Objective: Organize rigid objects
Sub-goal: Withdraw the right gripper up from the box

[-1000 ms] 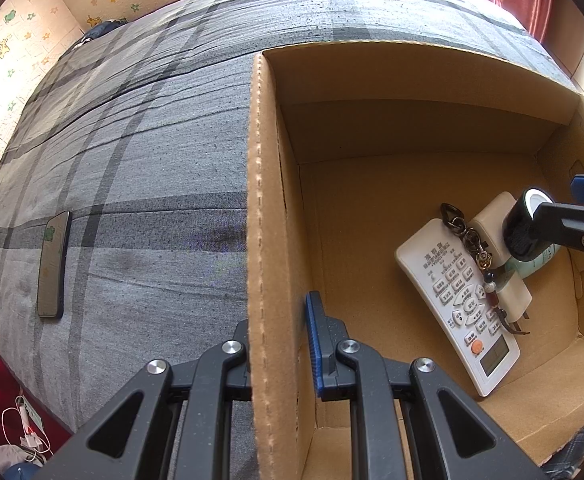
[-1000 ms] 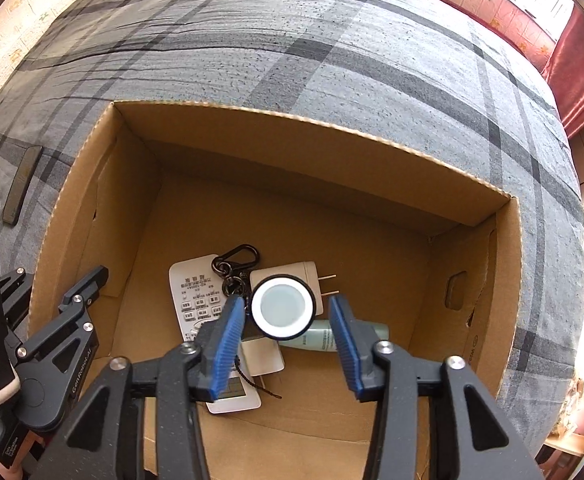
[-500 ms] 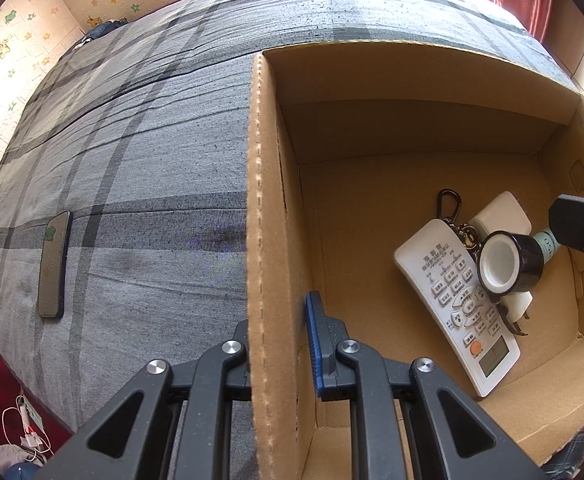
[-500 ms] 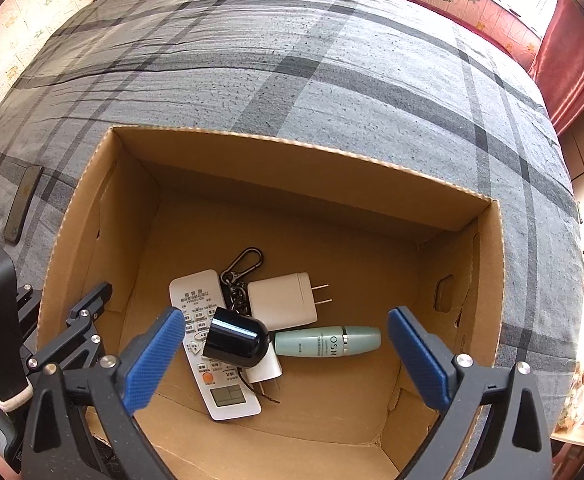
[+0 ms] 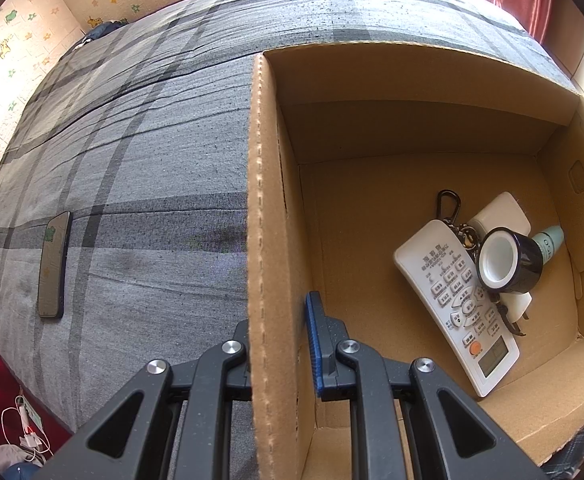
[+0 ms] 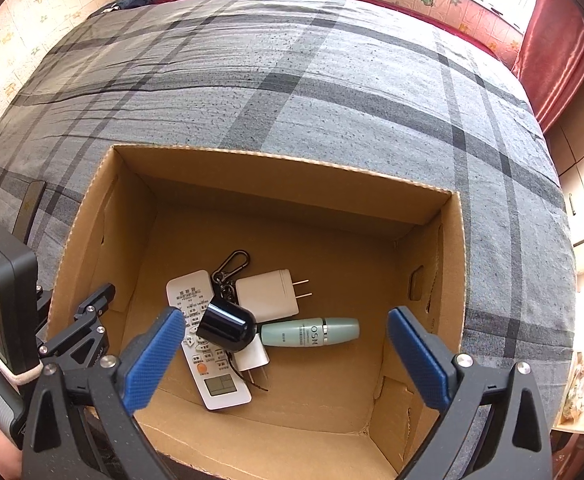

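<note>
My right tongs (image 6: 286,350) gape empty above the jar (image 6: 226,327), tipped on the remote (image 6: 208,340) below. Left tongs (image 5: 280,352) clamp the box (image 5: 258,200) wall; releasing could let it shift.

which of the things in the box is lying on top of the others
The black jar, tipped on its side with its white mouth showing in the left view. It rests across the white remote and charger; the green tube lies on the box floor.
</note>
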Action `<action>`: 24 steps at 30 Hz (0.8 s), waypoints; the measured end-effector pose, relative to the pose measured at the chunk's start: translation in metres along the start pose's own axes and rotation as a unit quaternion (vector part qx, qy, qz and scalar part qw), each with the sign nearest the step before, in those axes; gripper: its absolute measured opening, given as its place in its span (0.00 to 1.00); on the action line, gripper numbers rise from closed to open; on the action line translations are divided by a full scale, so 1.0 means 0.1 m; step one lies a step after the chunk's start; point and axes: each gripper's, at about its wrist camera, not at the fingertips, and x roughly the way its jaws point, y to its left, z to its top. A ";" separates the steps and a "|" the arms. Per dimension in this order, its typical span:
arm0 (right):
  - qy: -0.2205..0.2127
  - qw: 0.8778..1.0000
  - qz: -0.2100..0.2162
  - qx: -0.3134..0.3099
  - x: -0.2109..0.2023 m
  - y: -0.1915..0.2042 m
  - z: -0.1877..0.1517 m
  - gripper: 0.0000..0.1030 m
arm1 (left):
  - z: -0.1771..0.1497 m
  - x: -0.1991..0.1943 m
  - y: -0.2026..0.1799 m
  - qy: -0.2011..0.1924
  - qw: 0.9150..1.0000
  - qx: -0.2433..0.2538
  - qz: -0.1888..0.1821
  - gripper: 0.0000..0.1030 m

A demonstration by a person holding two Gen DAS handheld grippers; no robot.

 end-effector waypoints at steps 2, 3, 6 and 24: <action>-0.006 1.000 -0.005 0.002 -0.05 -0.04 -0.03 1.00 | 0.00 0.00 0.00 0.000 1.000 0.000 0.000 0.16; -0.009 1.000 -0.010 0.003 -0.07 -0.05 -0.04 1.00 | 0.00 0.00 0.00 0.000 1.000 0.000 0.000 0.16; -0.015 1.000 -0.017 0.008 -0.13 -0.11 -0.09 1.00 | 0.00 0.00 0.00 0.000 1.000 0.000 0.001 0.16; -0.032 0.999 -0.023 0.033 -0.33 -0.32 -0.25 1.00 | 0.01 -0.11 -0.02 -0.010 1.000 -0.005 0.008 0.43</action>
